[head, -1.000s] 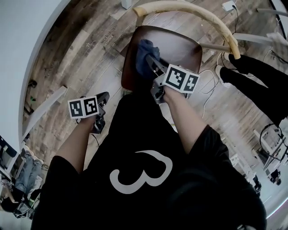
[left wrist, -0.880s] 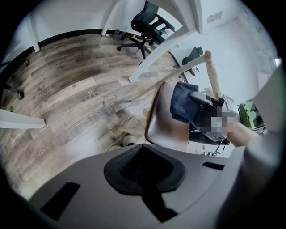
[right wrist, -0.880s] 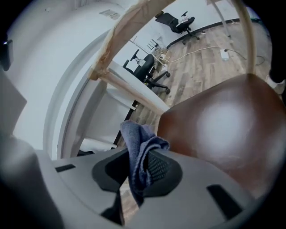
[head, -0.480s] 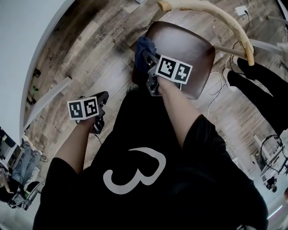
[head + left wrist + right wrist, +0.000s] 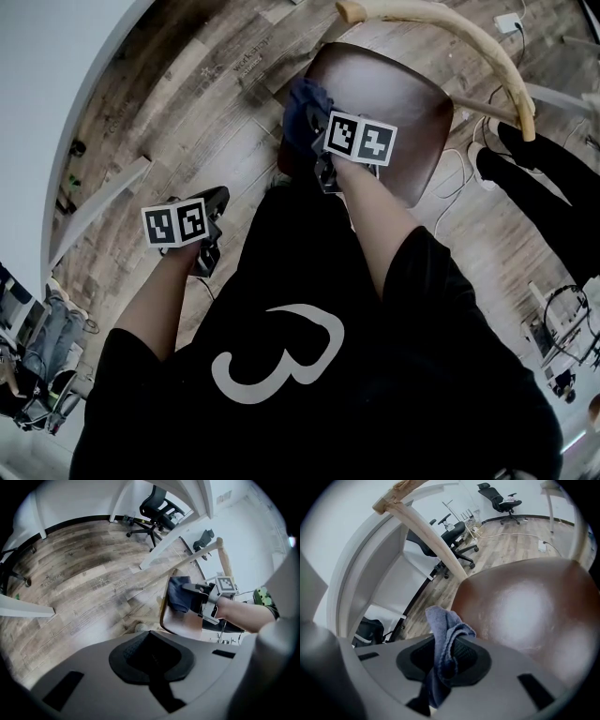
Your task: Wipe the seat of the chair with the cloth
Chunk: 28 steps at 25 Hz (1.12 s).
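The chair's glossy brown seat [image 5: 403, 103] lies below me, with its pale wooden backrest [image 5: 450, 37] curving round the far side. My right gripper [image 5: 314, 131] is shut on a crumpled blue cloth [image 5: 303, 108] at the seat's left edge. In the right gripper view the cloth [image 5: 443, 639] is bunched between the jaws of the right gripper [image 5: 445, 657], and the seat [image 5: 525, 606] spreads out ahead. My left gripper [image 5: 212, 202] hangs shut and holding nothing over the floor, left of the chair. From the left gripper view, the left gripper [image 5: 152, 660] faces the cloth [image 5: 179, 595] and the seat [image 5: 183, 624].
Wood-plank floor [image 5: 187, 103] surrounds the chair. A person's dark legs [image 5: 553, 178] stand at the right, near cables and a white plug [image 5: 511, 21]. Black office chairs [image 5: 457, 538] and white desk legs [image 5: 164, 543] stand farther off.
The right gripper has slid a little with the cloth along the seat's left edge. The left gripper has stayed where it was.
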Available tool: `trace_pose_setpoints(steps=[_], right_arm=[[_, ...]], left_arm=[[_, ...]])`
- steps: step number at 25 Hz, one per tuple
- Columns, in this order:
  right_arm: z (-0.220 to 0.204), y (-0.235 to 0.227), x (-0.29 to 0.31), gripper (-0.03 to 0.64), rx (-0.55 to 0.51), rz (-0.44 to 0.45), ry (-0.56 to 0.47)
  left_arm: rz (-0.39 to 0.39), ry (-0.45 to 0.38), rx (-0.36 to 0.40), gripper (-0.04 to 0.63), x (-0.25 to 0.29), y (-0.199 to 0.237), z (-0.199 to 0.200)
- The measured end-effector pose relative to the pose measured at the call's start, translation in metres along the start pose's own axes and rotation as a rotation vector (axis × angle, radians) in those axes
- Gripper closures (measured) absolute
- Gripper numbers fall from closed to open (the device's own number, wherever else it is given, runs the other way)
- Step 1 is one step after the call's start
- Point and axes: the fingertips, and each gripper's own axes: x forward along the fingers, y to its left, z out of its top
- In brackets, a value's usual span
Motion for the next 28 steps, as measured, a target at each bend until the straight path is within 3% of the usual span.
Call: trace_pose_setpoints(steps=[8,28], right_arm=[[0.000,-0.012,-0.003,0.546,-0.060,-0.037,0.016],[-0.009,-0.102,-0.071,0.546,-0.019,-0.168,-0.046]], left_arm=[[0.019,0.022,0.034,0.583,0.002,-0.004,0.006],[0.014,0.123,0.160,0.583,0.027,-0.043,0.007]])
